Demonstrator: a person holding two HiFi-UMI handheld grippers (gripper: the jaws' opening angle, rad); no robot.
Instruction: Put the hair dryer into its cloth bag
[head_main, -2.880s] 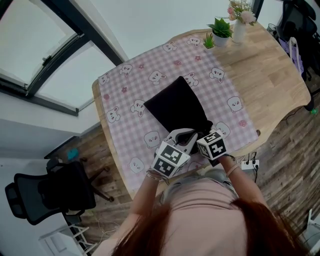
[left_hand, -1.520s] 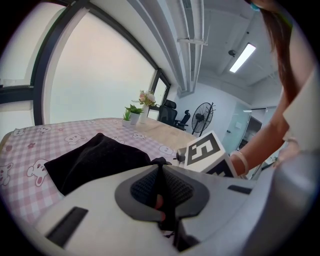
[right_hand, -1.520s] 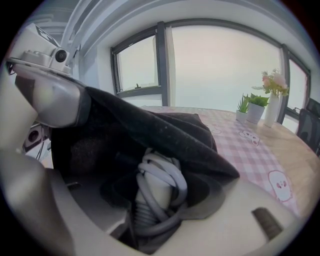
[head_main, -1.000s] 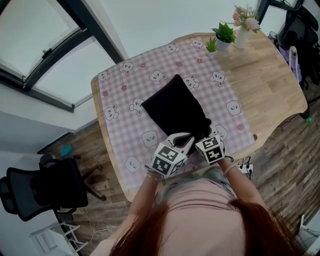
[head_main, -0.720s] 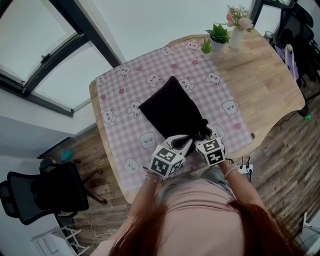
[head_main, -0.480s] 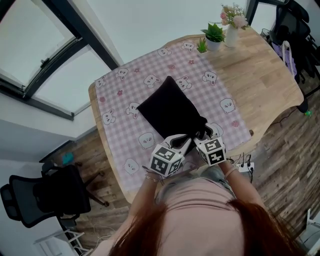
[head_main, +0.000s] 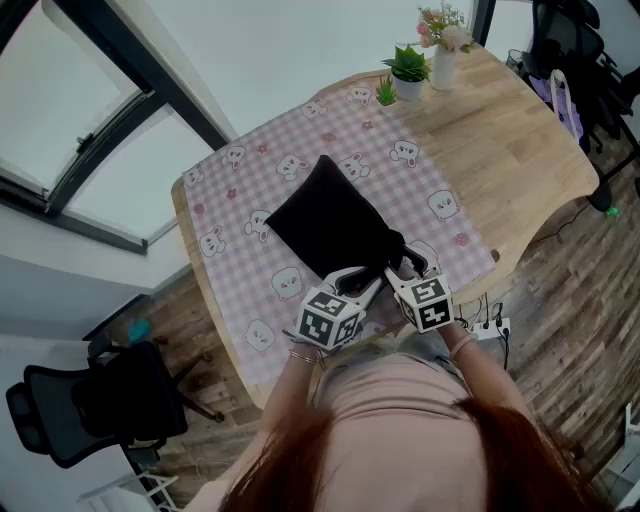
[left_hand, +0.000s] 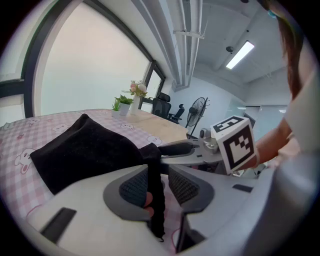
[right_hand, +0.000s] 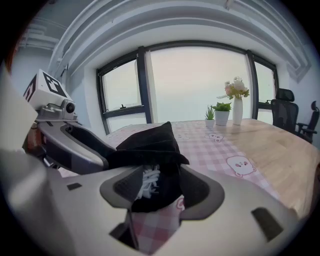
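The cloth bag (head_main: 330, 215) lay on the pink checked cloth (head_main: 250, 170) that covered the left part of the wooden table (head_main: 520, 150). Its long axis ran slantwise. The gathered mouth pointed at the near edge, where the person stood, and the flat closed end pointed toward the far left corner. The closed end lay flat on the cloth, while the mouth end was bunched and raised between the two tools.

The left gripper (left_hand: 160, 182) had just been opening. Its pads stood apart, with a narrow black strip (left_hand: 155, 200) from the bag's mouth hanging between them. The strip lay close to the left pad and clear of the right one, so nothing was clamped.

The right gripper (right_hand: 162, 187) had just been closing, though its jaws were still wide. The bunched mouth of the bag filled the gap and met both pads, so it was grasping the cloth. A white bundle (right_hand: 147, 182) showed in the opening, just beside the left pad. What it was could not be told, and the hair dryer itself could not be made out.

At the far corner stood a potted plant (head_main: 407, 70) and a vase of flowers (head_main: 442, 60), well apart from the bag.
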